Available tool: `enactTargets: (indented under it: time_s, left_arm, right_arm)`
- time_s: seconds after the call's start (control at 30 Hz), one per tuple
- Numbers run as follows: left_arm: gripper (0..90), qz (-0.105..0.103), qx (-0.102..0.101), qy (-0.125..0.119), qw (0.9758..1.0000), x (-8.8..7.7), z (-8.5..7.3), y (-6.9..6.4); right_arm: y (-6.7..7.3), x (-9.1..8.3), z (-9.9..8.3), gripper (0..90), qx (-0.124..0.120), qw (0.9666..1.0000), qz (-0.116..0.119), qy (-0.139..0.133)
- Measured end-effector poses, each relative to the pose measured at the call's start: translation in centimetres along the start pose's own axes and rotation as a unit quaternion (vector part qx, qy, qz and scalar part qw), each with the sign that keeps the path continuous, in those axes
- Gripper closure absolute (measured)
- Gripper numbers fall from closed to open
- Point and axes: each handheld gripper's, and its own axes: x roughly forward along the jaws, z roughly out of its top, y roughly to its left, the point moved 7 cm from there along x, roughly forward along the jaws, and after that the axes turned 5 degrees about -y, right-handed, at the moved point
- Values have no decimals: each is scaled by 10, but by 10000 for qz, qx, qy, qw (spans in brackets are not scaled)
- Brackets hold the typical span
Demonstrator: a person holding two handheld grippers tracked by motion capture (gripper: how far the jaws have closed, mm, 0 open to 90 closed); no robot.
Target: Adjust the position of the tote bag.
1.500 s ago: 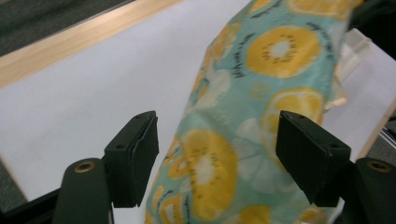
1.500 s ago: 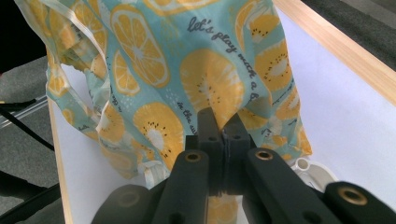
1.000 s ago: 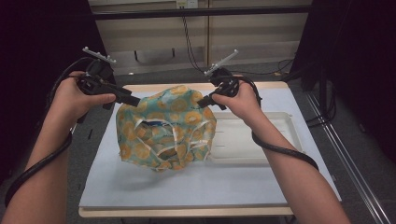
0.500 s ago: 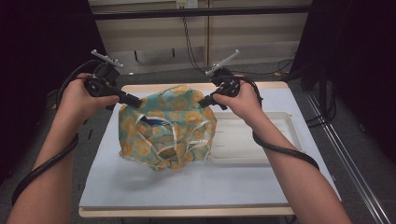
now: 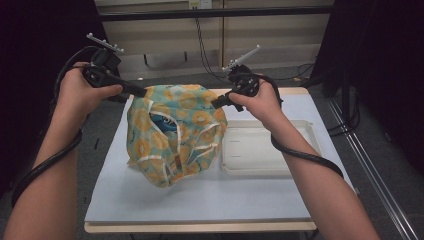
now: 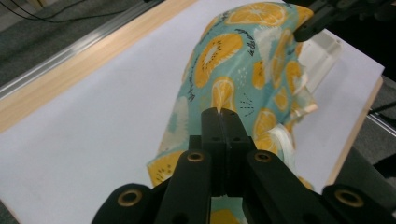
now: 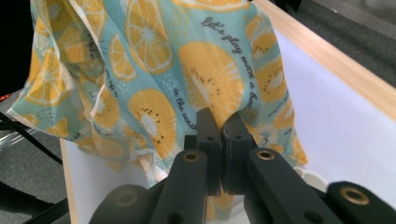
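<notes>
One white tray (image 5: 270, 150) sits near the tabletop's right edge (nothing shows inside it). One fruit-print cloth (image 5: 172, 132) hangs above the tabletop's middle, its left top corner clenched by the left gripper (image 5: 142, 93), whose jaws just closed, its right by the right gripper (image 5: 216, 104).

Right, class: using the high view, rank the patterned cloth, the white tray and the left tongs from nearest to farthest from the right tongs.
1. Patterned cloth: pinched at its top corner by the right tongs.
2. White tray: on the table just below and to the right of them.
3. Left tongs: across the cloth, clamped on its other top corner.
</notes>
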Motion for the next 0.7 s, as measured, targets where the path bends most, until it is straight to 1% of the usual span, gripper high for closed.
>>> enactTargets:
  time_s: [0.03,0.07,0.1,0.13,0.17,0.2,0.23,0.27,0.3,0.33,0.37,0.4,0.43,0.47,0.5,0.6,0.7]
  left_arm:
    - [900,32,-75,12,10000,2,0,2]
    - [900,23,-21,100,9999,4,-2,6]
    - [900,39,-106,99,9999,8,-3,8]
    - [900,38,-104,186,9998,11,-6,11]
    - [900,42,-168,204,9996,16,-8,13]
    - [900,-2,-140,286,9995,19,-11,15]
    - [900,-50,-155,372,9992,23,-15,17]
    - [900,-71,-202,389,9990,28,-18,18]
    - [900,-103,-311,410,9986,32,-21,19]
    - [900,-149,-316,490,9982,36,-25,21]
    - [900,-163,-395,472,9980,40,-27,22]
    - [900,-231,-422,522,9975,44,-31,23]
    - [900,-278,-497,534,9969,48,-34,23]
    - [900,-377,-456,583,9965,52,-37,23]
    - [900,-404,-504,582,9962,56,-40,22]
    - [900,-422,-544,631,9956,61,-45,23]
    - [890,-432,-648,552,9954,63,-48,23]
  right_arm:
    - [0,-1,2,878,5,10000,-17,-20]
    - [-1,-1,4,878,5,10000,-29,-46]
    - [-2,-1,6,878,30,10000,-33,-56]
    - [-3,0,7,878,30,10000,-53,-55]
    - [-5,1,8,877,49,9999,-70,-62]
    - [-6,2,8,877,53,9999,-71,-68]
    - [-7,3,8,877,85,9999,-87,-59]
    - [-9,4,7,876,91,9999,-86,-58]
    - [-10,6,7,876,115,9999,-104,-57]
    - [-11,7,6,875,119,9999,-94,-45]
    - [-12,8,5,874,119,9999,-92,-44]
    - [-12,9,4,869,153,9998,-99,-23]
    - [-13,11,2,869,114,9999,-106,17]
    - [-15,12,-1,869,75,9999,-108,60]
    - [-15,14,-3,868,103,9998,-124,97]
    - [-19,18,-11,872,111,9996,-153,204]
    - [-21,21,-18,874,126,9994,-142,277]
